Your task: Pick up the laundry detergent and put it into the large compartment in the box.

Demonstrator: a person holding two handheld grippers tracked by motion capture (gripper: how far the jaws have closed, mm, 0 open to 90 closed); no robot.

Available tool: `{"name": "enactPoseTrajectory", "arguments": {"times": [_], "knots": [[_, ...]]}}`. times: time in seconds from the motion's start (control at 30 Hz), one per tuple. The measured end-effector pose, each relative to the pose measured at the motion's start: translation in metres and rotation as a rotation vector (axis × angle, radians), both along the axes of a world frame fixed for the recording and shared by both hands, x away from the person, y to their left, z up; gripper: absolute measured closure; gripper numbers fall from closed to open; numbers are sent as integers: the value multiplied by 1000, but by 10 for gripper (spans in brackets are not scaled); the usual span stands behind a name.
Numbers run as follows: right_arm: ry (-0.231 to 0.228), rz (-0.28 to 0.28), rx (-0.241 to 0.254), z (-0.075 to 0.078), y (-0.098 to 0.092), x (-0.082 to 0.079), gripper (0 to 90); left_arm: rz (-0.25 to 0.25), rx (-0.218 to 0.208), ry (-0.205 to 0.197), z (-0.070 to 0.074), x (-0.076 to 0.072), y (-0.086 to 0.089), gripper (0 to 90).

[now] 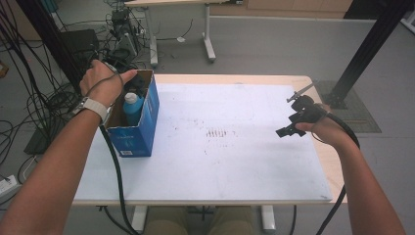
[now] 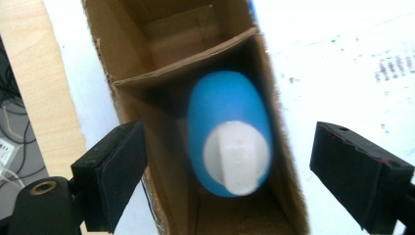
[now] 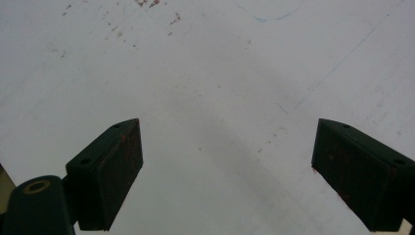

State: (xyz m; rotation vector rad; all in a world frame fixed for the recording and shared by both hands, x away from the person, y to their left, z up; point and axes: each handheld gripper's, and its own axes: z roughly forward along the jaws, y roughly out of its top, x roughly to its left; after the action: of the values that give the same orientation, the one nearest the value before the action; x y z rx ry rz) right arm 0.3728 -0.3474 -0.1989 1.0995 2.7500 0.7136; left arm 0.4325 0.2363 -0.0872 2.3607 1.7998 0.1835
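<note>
Blue bottle [image 2: 227, 142] with white cap [image 2: 236, 158] — standing upright in the near compartment of the open cardboard box [image 2: 132, 58], cap up, close against the box's tabletop-side wall; cardboard divider just beyond it, far compartment looking empty

Handling, judged: smooth rounded plastic body, probably light to moderate depending on fill; stiff enough for a firm pinch, but glossy and curved, so likely to slip or twist between flat pads. Cap the narrowest and most reachable part from above; ribbed or faceted, cannot tell through the blur. Best hold probably at the neck or shoulder just below the cap, pads across the narrow axis. Little room between body and box walls, so a grip lower down looks impractical

Box: thin corrugated card, blue printed outside [image 1: 144, 122], light and easily dragged or tipped if the bottle snags on the way out. Sits at the left edge of the white tabletop [image 1: 235, 161]

Left gripper [image 2: 227, 171] — above the box, looking straight down, jaws standing wide either side of the bottle, pads touching nothing. Left hand [image 1: 103, 83] over the far end of the box

Right gripper [image 3: 227, 171] — jaws wide, nothing between them, over bare tabletop; seen from above at the right edge [image 1: 296, 120], well apart from the box
</note>
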Motion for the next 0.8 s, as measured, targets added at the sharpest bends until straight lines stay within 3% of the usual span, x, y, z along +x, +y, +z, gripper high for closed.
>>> {"name": "enactPoseTrajectory", "arguments": {"times": [0.4, 0.8], "knots": [[-14, 2, -1, 6, 1, -5, 117, -41, -45, -22, 29, -13, 5, 110], [-24, -1, 2, 12, 2, -11, 116, -129, -111, -58, 48, -34, 9, 88]]}}
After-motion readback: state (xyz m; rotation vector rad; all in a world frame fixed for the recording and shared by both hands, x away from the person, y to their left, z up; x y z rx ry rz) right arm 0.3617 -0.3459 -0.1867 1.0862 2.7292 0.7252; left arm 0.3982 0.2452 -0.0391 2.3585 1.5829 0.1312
